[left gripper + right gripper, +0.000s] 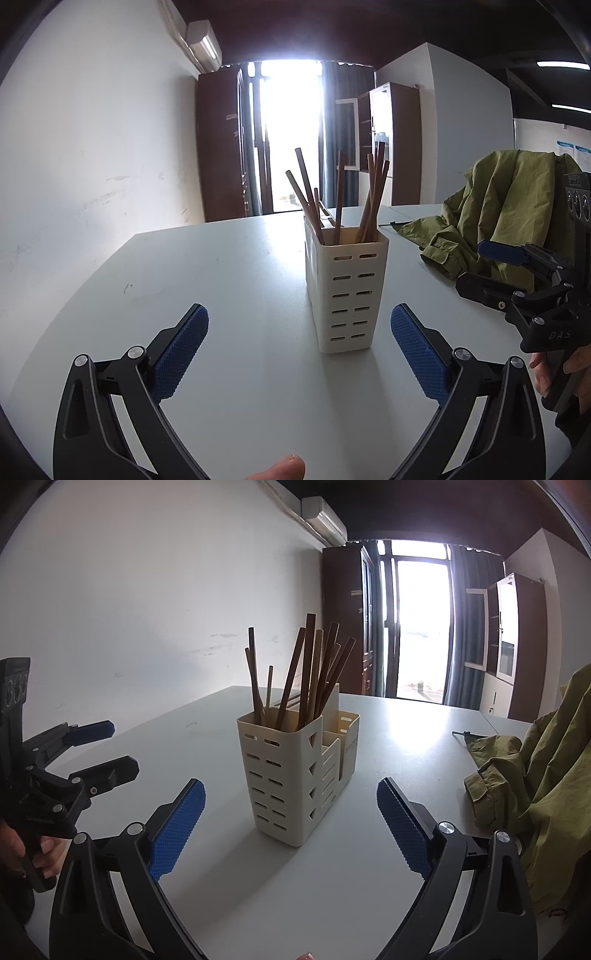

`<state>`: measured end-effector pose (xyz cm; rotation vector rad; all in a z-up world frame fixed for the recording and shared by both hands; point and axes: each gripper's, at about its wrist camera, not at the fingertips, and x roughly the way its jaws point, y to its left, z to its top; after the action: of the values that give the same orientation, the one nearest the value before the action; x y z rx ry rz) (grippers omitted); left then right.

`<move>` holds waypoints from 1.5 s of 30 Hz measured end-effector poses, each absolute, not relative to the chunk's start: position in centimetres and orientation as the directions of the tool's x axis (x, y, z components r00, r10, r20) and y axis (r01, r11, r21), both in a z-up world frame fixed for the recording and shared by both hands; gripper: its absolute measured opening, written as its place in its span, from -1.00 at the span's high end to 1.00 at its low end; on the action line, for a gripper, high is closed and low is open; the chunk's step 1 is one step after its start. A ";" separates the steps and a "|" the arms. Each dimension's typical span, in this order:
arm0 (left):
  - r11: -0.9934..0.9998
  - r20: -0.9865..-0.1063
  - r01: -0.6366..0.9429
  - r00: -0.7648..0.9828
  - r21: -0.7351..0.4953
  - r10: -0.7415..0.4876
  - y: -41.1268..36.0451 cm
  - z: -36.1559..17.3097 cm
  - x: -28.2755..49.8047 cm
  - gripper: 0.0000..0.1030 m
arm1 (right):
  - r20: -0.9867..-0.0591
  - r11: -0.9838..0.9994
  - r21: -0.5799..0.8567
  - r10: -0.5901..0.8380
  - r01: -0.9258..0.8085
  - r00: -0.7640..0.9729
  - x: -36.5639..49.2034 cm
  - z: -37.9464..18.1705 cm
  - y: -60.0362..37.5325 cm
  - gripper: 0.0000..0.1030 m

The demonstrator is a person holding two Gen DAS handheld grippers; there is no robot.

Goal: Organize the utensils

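Left wrist view: white table fills the lower frame, with the cream utensil holder standing upright near its middle; all places below are given from that holder. Olive jacket is heaped on the table to the holder's right, well apart from it. Brown chopsticks stand in the holder's tall compartment, splayed and leaning several ways. The right wrist view shows lower side compartments on the holder's far-right side; nothing visible sticks out of them. No loose utensils are seen on the table near the holder, so the sorting looks close to done, as a judgement.

Left gripper sits in front of the holder, fingers spread wide, nothing between them and no contact. Right gripper is likewise in front of the holder, spread wide and empty, apart from it; in the left view it hangs to the holder's right, near the jacket.

Risks: the holder is tall and narrow, loaded high with leaning sticks, so a sideways bump from either finger could tip it and spill the chopsticks. A wide finger reaching in from above could catch a splayed stick and lever it out. The right gripper's side could snag the jacket fabric.
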<state>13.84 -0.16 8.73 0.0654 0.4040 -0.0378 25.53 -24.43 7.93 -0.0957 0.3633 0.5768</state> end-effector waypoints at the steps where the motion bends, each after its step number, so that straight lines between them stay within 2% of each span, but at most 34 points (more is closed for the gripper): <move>1: 0.997 -0.395 0.050 0.919 0.062 -0.022 -0.3 8.6 13.8 -0.89 | -0.363 0.836 0.017 0.515 -0.548 0.776 25.6 7.8 -24.5 -0.84; 11: 0.996 -0.400 0.048 0.917 0.081 -0.011 -1.0 8.2 13.7 -0.89 | -0.362 0.836 0.024 0.519 -0.548 0.775 25.5 7.7 -24.5 -0.84; 15: 0.994 -0.372 0.033 0.928 0.100 0.007 -1.2 8.2 13.5 -0.89 | -0.363 0.834 0.033 0.523 -0.550 0.771 25.6 7.7 -24.6 -0.84; 45: 0.994 -0.386 0.092 0.920 0.057 -0.063 -1.4 7.9 12.9 -0.89 | -0.380 0.824 0.027 0.532 -0.566 0.757 25.4 7.2 -24.0 -0.84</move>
<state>12.88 -1.38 7.93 0.0741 0.3936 -0.0801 25.38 -24.02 7.17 -0.0917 0.3856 0.5996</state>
